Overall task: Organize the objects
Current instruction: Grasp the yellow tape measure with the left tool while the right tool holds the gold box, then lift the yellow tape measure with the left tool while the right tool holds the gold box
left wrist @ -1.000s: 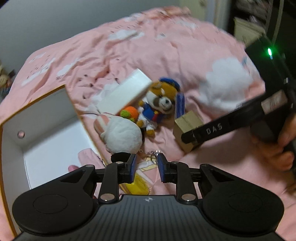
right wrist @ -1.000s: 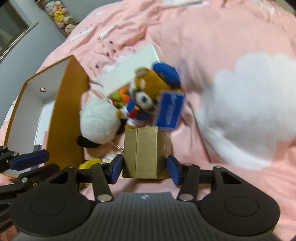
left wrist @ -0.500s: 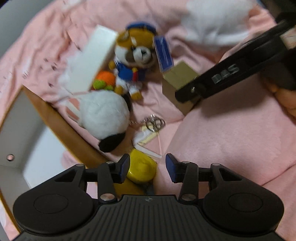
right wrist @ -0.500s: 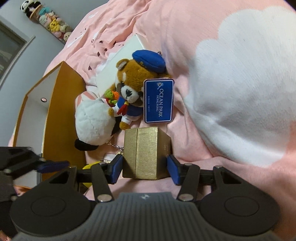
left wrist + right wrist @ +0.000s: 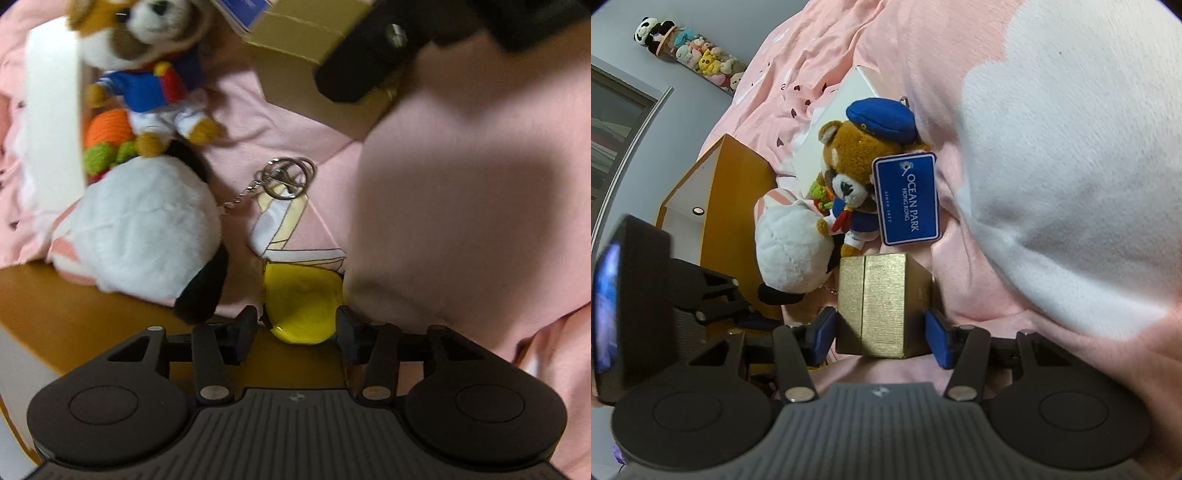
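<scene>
In the left wrist view my left gripper point(image 5: 295, 334) is open, its jaws on either side of a yellow object point(image 5: 301, 304) with a keychain point(image 5: 286, 177), lying by the orange box wall point(image 5: 55, 306). A white plush point(image 5: 144, 229) and a bear plush point(image 5: 147, 66) lie beyond. In the right wrist view my right gripper point(image 5: 881, 338) is open with its jaws around a gold box point(image 5: 882, 302) on the pink bedding, pads close to its sides. The bear plush point(image 5: 857, 173) with a blue tag point(image 5: 907, 199) and the white plush point(image 5: 790, 251) lie behind the gold box.
An open orange box with a white inside point(image 5: 701, 199) stands at the left. A white flat box point(image 5: 846, 110) lies behind the bear. A raised fold of pink and white duvet point(image 5: 1052, 166) fills the right side. Plush toys point(image 5: 690, 51) hang on the far wall.
My left gripper has dropped down and forward to the yellow object and its jaws have opened wider. My right gripper has stayed around the gold box.
</scene>
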The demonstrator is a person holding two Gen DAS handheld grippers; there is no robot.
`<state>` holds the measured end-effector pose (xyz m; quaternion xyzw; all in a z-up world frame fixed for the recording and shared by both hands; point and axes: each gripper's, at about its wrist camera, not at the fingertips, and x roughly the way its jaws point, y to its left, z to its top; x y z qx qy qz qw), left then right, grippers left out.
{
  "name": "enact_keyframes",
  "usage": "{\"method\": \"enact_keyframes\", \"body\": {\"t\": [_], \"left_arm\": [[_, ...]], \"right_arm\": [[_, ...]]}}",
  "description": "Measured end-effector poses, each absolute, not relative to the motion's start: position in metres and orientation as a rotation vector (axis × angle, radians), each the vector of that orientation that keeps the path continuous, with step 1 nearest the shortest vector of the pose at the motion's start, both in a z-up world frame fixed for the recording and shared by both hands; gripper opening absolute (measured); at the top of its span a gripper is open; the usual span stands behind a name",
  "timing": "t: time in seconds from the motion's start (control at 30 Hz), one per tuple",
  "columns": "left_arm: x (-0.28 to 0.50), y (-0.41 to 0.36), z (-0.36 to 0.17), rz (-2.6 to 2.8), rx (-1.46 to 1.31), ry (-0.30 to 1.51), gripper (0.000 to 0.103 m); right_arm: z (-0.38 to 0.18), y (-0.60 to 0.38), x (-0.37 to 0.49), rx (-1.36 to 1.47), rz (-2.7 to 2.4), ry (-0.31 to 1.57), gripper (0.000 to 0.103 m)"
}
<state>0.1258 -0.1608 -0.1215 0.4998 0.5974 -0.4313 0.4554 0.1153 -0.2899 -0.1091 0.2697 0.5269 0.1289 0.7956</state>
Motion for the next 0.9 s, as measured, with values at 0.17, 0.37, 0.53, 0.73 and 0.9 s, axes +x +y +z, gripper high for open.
{"method": "enact_keyframes", "body": {"t": [0.17, 0.37, 0.53, 0.73, 0.9], "left_arm": [[0.119, -0.159, -0.133, -1.106, 1.298, 1.480, 0.062], [0.108, -0.156, -0.138, -1.133, 1.363, 1.466, 0.065], [0.100, -0.152, -0.145, -1.102, 1.381, 1.477, 0.061], [0.093, -0.138, -0.136, -1.048, 1.335, 1.435, 0.043], [0.102, -0.121, -0.119, -0.970, 1.174, 1.427, 0.014]], "right_arm": [[-0.112, -0.289, 0.118, 0.577, 0.277, 1.148, 0.054], [-0.113, -0.288, 0.120, 0.576, 0.277, 1.155, 0.055], [-0.113, -0.288, 0.120, 0.574, 0.275, 1.157, 0.055], [-0.115, -0.287, 0.120, 0.566, 0.276, 1.159, 0.054], [-0.114, -0.286, 0.119, 0.560, 0.274, 1.157, 0.054]]}}
